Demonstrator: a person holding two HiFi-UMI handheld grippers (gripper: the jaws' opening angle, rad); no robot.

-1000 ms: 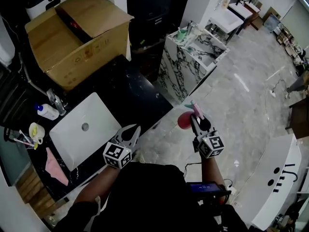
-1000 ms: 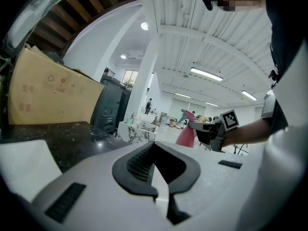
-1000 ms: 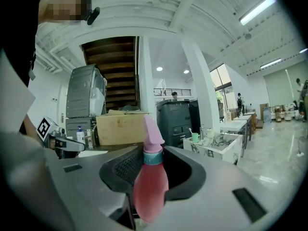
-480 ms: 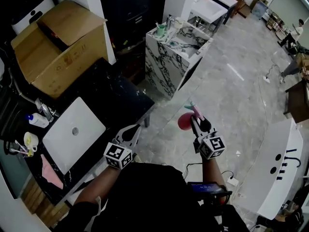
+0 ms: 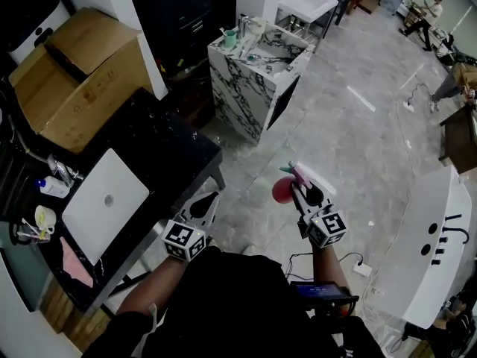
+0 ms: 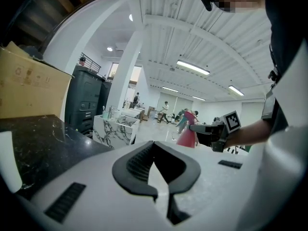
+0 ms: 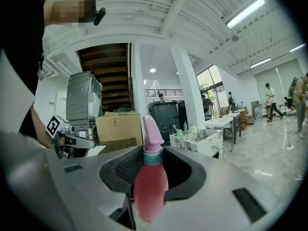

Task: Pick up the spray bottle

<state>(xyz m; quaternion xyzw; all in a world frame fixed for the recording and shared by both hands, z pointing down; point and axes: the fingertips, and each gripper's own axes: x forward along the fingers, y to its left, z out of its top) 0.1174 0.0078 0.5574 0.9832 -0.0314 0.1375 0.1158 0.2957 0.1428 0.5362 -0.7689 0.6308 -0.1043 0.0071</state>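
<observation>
while the right claw (image 5: pixel 301 191) grips a smooth pink pear-shaped spray bottle (image 5: pixel 282 192), the left claw (image 5: pixel 207 200) sits closed and empty.

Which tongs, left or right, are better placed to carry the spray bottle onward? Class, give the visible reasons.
Right, most likely. The right tongs are clamped on the spray bottle, which stands upright between their pads. The left tongs are closed with nothing in them.

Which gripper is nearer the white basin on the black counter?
Left. The left gripper is beside the counter edge near the white basin; the right gripper, holding the spray bottle, is farther out.
</observation>
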